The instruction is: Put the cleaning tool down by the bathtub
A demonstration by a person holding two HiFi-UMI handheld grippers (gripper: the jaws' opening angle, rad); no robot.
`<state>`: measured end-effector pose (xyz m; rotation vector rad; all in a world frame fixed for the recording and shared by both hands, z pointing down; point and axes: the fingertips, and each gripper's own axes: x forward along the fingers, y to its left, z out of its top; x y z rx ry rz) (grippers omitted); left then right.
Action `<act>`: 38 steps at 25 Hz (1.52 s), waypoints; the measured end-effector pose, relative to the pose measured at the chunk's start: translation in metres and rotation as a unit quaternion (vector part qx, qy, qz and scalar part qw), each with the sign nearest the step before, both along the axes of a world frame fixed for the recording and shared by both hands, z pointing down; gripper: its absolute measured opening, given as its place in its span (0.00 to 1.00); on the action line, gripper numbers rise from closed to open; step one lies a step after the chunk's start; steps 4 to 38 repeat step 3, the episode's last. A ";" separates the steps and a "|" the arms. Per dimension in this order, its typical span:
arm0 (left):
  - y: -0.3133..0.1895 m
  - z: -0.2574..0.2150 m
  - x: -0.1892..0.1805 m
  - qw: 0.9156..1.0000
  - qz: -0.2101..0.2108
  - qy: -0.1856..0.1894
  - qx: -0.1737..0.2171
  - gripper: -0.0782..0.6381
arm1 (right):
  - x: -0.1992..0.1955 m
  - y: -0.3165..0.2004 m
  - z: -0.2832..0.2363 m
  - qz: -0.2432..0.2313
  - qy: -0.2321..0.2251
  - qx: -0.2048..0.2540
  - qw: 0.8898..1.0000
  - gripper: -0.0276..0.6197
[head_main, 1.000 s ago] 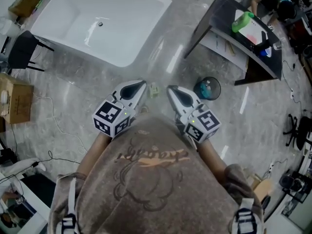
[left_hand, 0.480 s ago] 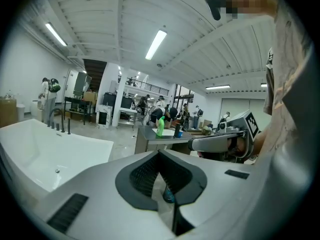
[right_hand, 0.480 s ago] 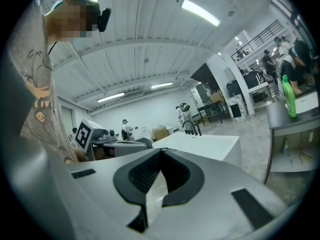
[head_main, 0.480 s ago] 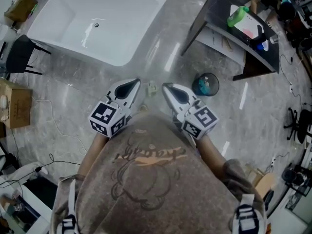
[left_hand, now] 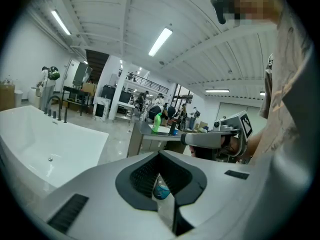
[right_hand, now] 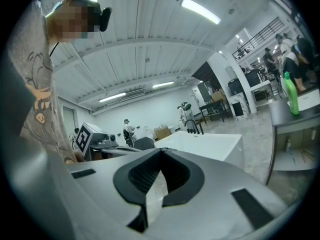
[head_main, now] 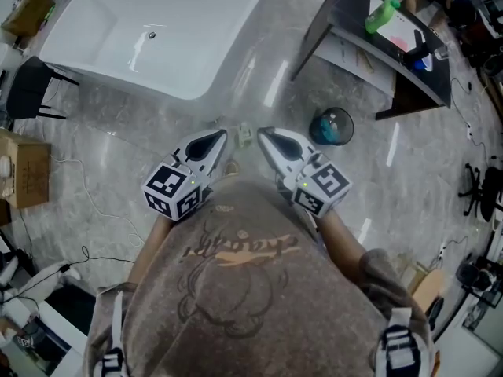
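Observation:
The white bathtub stands at the upper left of the head view, and shows in the left gripper view and the right gripper view. On the floor to the right sits a round blue container with something in it; I also glimpse it past the left jaws. My left gripper and right gripper hang side by side in front of my chest, both shut and empty, tips toward the tub. Seen along their own jaws, the left gripper and right gripper have tips that meet.
A dark table at the upper right carries a green bottle and small items. A cardboard box and a black stool stand at the left. Cables trail over the grey floor. A small pale fitting lies between the gripper tips.
The head view has drifted a little, so tub and table sit slightly higher in frame. Both grippers stay shut and close together by my chest.

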<state>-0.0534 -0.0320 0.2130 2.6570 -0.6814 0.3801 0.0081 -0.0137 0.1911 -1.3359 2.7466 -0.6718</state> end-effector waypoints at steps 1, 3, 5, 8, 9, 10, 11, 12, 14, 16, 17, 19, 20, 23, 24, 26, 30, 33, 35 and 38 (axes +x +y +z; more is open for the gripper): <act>0.002 0.002 0.000 1.000 0.000 0.005 -0.003 0.11 | 0.001 0.000 0.001 0.001 0.000 0.000 1.000 0.04; 0.005 0.005 0.001 1.000 0.000 0.015 -0.008 0.11 | 0.003 0.000 0.002 0.003 0.000 -0.001 1.000 0.04; 0.005 0.005 0.001 1.000 0.000 0.015 -0.008 0.11 | 0.003 0.000 0.002 0.003 0.000 -0.001 1.000 0.04; 0.005 0.005 0.001 1.000 0.000 0.015 -0.008 0.11 | 0.003 0.000 0.002 0.003 0.000 -0.001 1.000 0.04; 0.005 0.005 0.001 1.000 0.000 0.015 -0.008 0.11 | 0.003 0.000 0.002 0.003 0.000 -0.001 1.000 0.04; 0.005 0.005 0.001 1.000 0.000 0.015 -0.008 0.11 | 0.003 0.000 0.002 0.003 0.000 -0.001 1.000 0.04; 0.005 0.005 0.001 1.000 0.000 0.015 -0.008 0.11 | 0.003 0.000 0.002 0.003 0.000 -0.001 1.000 0.04; 0.005 0.005 0.001 1.000 0.000 0.015 -0.008 0.11 | 0.003 0.000 0.002 0.003 0.000 -0.001 1.000 0.04; 0.005 0.005 0.001 1.000 0.000 0.015 -0.008 0.11 | 0.003 0.000 0.002 0.003 0.000 -0.001 1.000 0.04; 0.005 0.005 0.001 1.000 0.000 0.015 -0.008 0.11 | 0.003 0.000 0.002 0.003 0.000 -0.001 1.000 0.04; 0.005 0.005 0.001 1.000 0.000 0.015 -0.008 0.11 | 0.003 0.000 0.002 0.003 0.000 -0.001 1.000 0.04; 0.005 0.005 0.001 1.000 0.000 0.015 -0.008 0.11 | 0.003 0.000 0.002 0.003 0.000 -0.001 1.000 0.04; 0.005 0.005 0.001 1.000 0.000 0.015 -0.008 0.11 | 0.003 0.000 0.002 0.003 0.000 -0.001 1.000 0.04; 0.005 0.005 0.001 1.000 0.000 0.015 -0.008 0.11 | 0.003 0.000 0.002 0.003 0.000 -0.001 1.000 0.04; 0.005 0.005 0.001 1.000 0.000 0.015 -0.008 0.11 | 0.003 0.000 0.002 0.003 0.000 -0.001 1.000 0.04; 0.005 0.005 0.001 1.000 0.000 0.015 -0.008 0.11 | 0.003 0.000 0.002 0.003 0.000 -0.001 1.000 0.04; 0.005 0.005 0.001 1.000 0.000 0.015 -0.008 0.11 | 0.003 0.000 0.002 0.003 0.000 -0.001 1.000 0.04; 0.005 0.005 0.001 1.000 0.000 0.015 -0.008 0.11 | 0.003 0.000 0.002 0.003 0.000 -0.001 1.000 0.04; 0.005 0.005 0.001 1.000 0.000 0.015 -0.008 0.11 | 0.003 0.000 0.002 0.003 0.000 -0.001 1.000 0.04; 0.005 0.005 0.001 1.000 0.000 0.015 -0.008 0.11 | 0.003 0.000 0.002 0.003 0.000 -0.001 1.000 0.04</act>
